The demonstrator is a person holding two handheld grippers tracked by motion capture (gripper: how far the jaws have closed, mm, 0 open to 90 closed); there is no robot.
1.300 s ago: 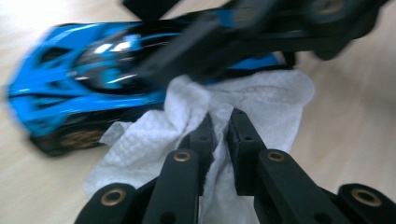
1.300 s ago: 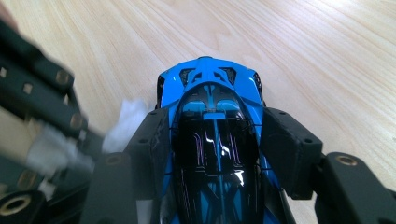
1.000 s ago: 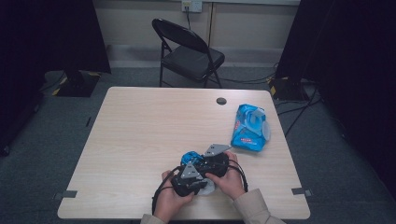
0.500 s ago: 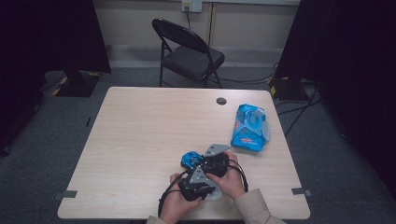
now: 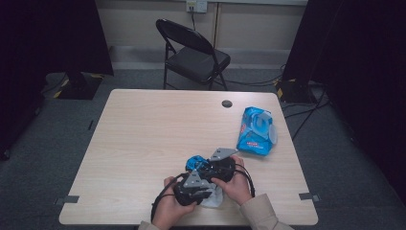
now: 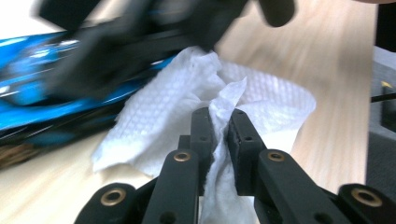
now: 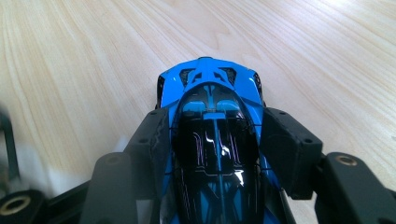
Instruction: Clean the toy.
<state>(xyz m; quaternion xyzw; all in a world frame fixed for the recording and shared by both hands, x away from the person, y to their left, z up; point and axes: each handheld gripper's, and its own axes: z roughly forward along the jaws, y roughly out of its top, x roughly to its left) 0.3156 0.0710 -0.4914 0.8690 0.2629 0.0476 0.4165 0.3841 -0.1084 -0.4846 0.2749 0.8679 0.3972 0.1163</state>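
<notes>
With your right gripper (image 7: 212, 140) clamped on the blue toy car (image 7: 212, 135) between its fingers and your left gripper (image 6: 219, 135) pinching the white wipe (image 6: 205, 107), rub it gently along the bodywork, keeping both grips firm.

I see a glossy blue plastic toy car (image 7: 212, 140), a soft embossed paper wipe (image 6: 187, 121), and a matt wood-grain table (image 5: 143, 139).

Blue toy car (image 7: 212, 140), crumpled white wipe (image 6: 187, 116)

A light wooden table (image 5: 143, 139) bears a blue wipes pack (image 5: 257, 130) near its right edge.
</notes>
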